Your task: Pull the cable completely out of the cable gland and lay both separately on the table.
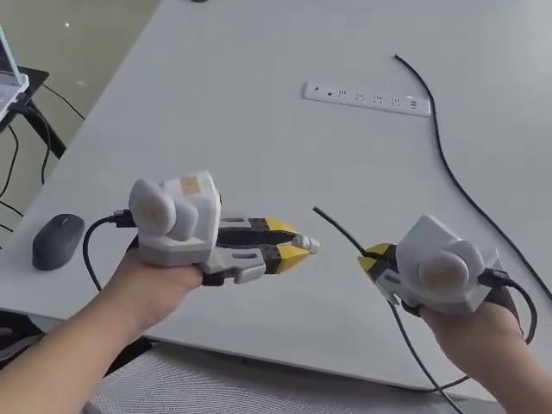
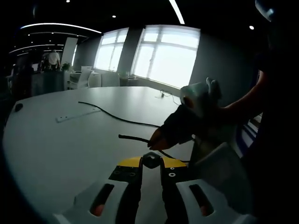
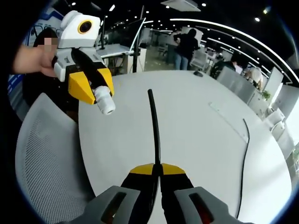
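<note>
Already the cable (image 1: 338, 226) is clear of the gland (image 1: 309, 246), both held apart above the table (image 1: 259, 147) near its front edge. The left gripper (image 1: 291, 247) has its jaws closed on the small white gland, and the right gripper (image 1: 373, 259) pinches the thin black cable just back from its free end, the rest trailing below the edge. The gland looks light, hard and smooth, likely to roll, so grip its body; the cable seems light and springy, and its hanging tail may drag it off, so hold near the end.
</note>
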Demonstrator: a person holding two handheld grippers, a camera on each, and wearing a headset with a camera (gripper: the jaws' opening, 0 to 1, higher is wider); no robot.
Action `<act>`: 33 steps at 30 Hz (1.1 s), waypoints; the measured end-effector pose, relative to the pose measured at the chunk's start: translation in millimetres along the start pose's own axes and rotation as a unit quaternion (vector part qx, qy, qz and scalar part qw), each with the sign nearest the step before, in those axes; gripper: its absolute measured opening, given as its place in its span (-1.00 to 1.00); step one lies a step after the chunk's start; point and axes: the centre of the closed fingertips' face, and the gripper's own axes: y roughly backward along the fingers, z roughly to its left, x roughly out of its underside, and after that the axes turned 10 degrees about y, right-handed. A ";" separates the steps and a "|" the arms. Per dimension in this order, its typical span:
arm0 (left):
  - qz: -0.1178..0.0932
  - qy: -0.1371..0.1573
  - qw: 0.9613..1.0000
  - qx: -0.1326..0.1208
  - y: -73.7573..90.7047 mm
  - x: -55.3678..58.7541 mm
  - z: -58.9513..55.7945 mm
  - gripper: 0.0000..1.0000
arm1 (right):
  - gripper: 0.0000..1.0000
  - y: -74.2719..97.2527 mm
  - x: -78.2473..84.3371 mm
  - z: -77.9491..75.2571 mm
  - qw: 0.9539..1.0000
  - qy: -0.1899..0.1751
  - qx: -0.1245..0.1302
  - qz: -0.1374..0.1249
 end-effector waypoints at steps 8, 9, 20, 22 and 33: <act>-0.008 0.006 1.000 -0.007 7.2 3.9 13.9 -0.70 | -1.00 -17.6 -24.8 -4.1 1.000 0.008 -0.003 -0.001; -0.009 0.008 1.000 -0.010 8.4 4.7 16.8 -0.70 | -1.00 -20.4 -26.8 -4.4 1.000 0.010 -0.004 0.000; -0.002 0.020 1.000 -0.013 26.4 23.5 36.5 -0.70 | -1.00 -57.6 -55.3 -4.7 1.000 0.027 -0.002 0.014; 0.001 0.022 1.000 -0.013 30.4 29.3 39.7 -0.70 | -1.00 -66.1 -61.9 -2.1 0.999 0.032 -0.004 0.014; 0.008 0.038 0.999 -0.012 48.9 53.3 53.2 -0.70 | -1.00 -116.5 -99.8 20.0 0.996 0.082 -0.028 0.017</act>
